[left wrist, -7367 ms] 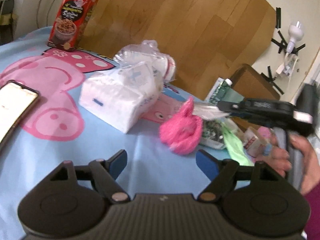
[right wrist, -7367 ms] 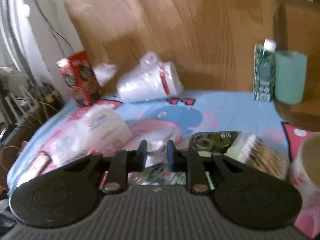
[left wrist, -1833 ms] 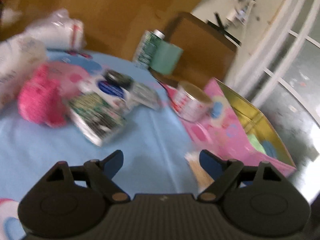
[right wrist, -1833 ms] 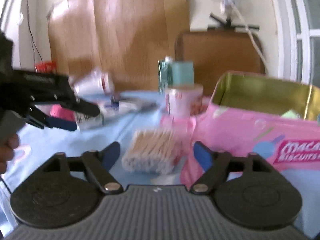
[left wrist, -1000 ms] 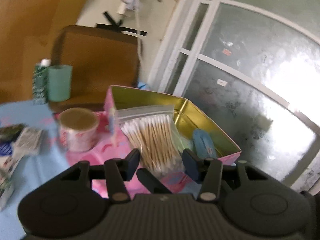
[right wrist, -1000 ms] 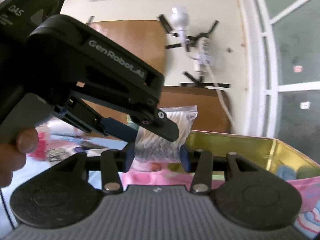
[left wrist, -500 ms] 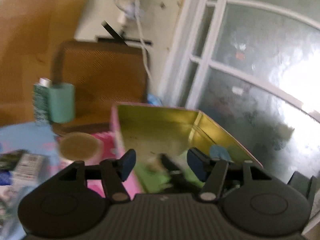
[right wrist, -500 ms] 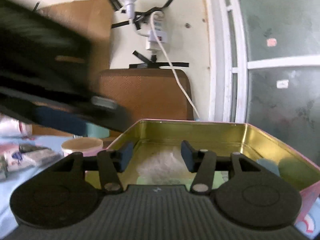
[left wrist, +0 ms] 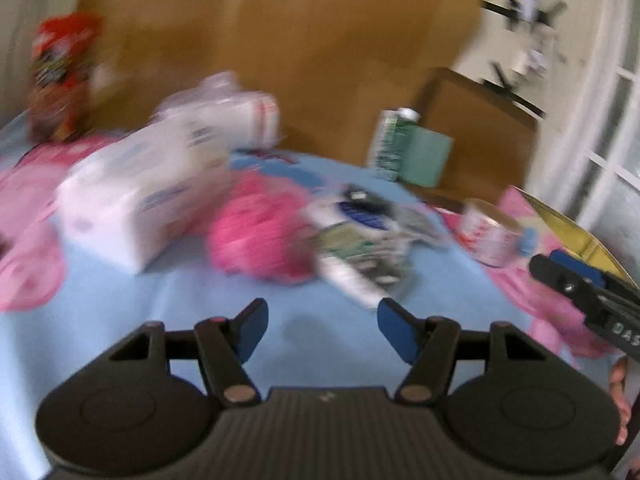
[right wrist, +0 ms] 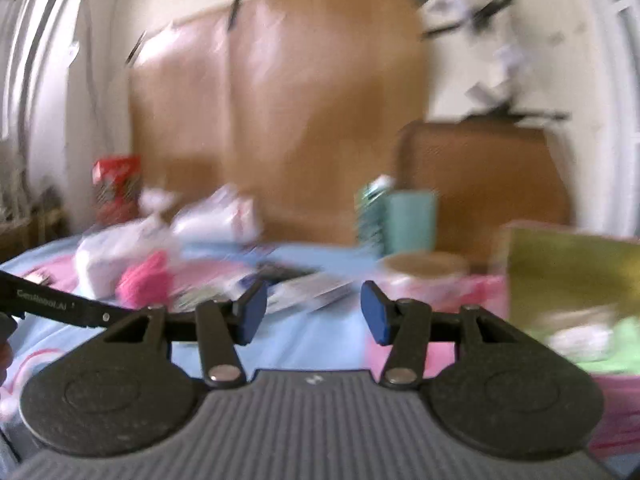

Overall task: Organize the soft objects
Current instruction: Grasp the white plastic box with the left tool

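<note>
Both views are blurred by motion. My left gripper (left wrist: 322, 330) is open and empty above the blue cloth, short of a pink fluffy ball (left wrist: 258, 232) and a pile of small packets (left wrist: 360, 236). A white tissue pack (left wrist: 136, 196) lies left of the ball. My right gripper (right wrist: 312, 314) is open and empty; it also shows at the right edge of the left wrist view (left wrist: 576, 280). The open pink tin (right wrist: 568, 264) with a gold inside stands at the right and holds a bag of cotton swabs (right wrist: 580, 338) and green items.
A red snack box (left wrist: 60, 76) stands at the back left. A clear bag of white pads (left wrist: 232, 116) lies behind the tissue pack. A green carton and a teal cup (left wrist: 426, 156) stand by a brown chair back (right wrist: 484, 176). A round pink can (left wrist: 490, 236) sits beside the tin.
Both grippers have swung left, away from the tin, and opened wider. The swab bag that they carried a second ago now lies in the tin.
</note>
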`<state>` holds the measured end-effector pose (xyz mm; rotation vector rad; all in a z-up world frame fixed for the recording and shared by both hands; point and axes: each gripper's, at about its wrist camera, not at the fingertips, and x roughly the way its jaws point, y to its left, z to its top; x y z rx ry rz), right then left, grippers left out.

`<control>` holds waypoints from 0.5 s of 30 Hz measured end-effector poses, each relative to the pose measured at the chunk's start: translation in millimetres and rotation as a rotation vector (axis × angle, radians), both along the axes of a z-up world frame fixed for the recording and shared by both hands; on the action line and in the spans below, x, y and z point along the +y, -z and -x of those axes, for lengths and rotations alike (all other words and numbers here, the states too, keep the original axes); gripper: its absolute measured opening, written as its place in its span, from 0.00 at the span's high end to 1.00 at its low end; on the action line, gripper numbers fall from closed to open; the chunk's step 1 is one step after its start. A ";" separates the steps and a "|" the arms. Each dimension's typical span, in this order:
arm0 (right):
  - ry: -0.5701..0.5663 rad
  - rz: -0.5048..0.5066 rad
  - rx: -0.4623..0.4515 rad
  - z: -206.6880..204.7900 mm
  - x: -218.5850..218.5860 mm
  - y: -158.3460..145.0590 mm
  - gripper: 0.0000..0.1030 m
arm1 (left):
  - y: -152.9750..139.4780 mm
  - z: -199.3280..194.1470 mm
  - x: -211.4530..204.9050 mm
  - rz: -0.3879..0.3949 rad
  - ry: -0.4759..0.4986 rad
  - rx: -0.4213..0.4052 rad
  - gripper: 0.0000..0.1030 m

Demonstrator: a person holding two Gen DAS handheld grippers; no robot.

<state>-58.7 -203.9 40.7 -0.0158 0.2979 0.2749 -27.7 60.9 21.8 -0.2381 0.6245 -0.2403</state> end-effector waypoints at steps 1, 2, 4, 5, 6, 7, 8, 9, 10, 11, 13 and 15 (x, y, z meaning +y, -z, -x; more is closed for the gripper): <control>-0.012 0.001 0.024 -8.1 9.7 1.9 0.47 | 2.9 -0.8 6.1 0.006 -0.013 -0.004 0.40; -0.020 -0.006 0.048 -19.9 18.3 2.7 0.47 | 5.3 -1.3 9.9 0.007 -0.025 -0.010 0.40; 0.003 -0.024 0.097 -46.2 32.0 2.1 0.46 | 12.4 -3.5 16.2 0.026 -0.041 -0.002 0.40; 0.026 -0.031 0.117 -57.6 37.1 2.0 0.45 | 12.4 -2.5 17.7 0.046 -0.040 -0.011 0.40; 0.049 -0.033 0.142 -71.6 42.8 3.1 0.41 | 12.6 -2.4 18.8 0.051 -0.036 -0.016 0.40; 0.068 -0.033 0.170 -85.2 48.6 5.2 0.39 | 13.8 -2.0 18.9 0.053 -0.034 -0.016 0.40; 0.093 -0.037 0.198 -96.3 52.4 7.4 0.34 | 13.3 -1.0 19.4 0.053 -0.031 -0.021 0.40; 0.115 -0.036 0.226 -107.8 54.7 10.2 0.32 | 13.5 -0.9 19.6 0.054 -0.026 -0.021 0.39; 0.149 -0.029 0.251 -117.4 56.8 14.4 0.32 | 12.9 -0.1 19.5 0.054 -0.020 -0.024 0.39; 0.185 -0.021 0.272 -125.8 56.6 19.5 0.30 | 12.6 0.0 18.9 0.056 -0.016 -0.024 0.39; 0.213 -0.044 0.327 -139.3 52.0 29.5 0.33 | 13.5 0.4 15.3 0.054 -0.013 -0.024 0.37; 0.209 -0.109 0.346 -136.4 41.2 32.0 0.36 | 13.6 -1.8 13.8 0.050 -0.004 -0.025 0.35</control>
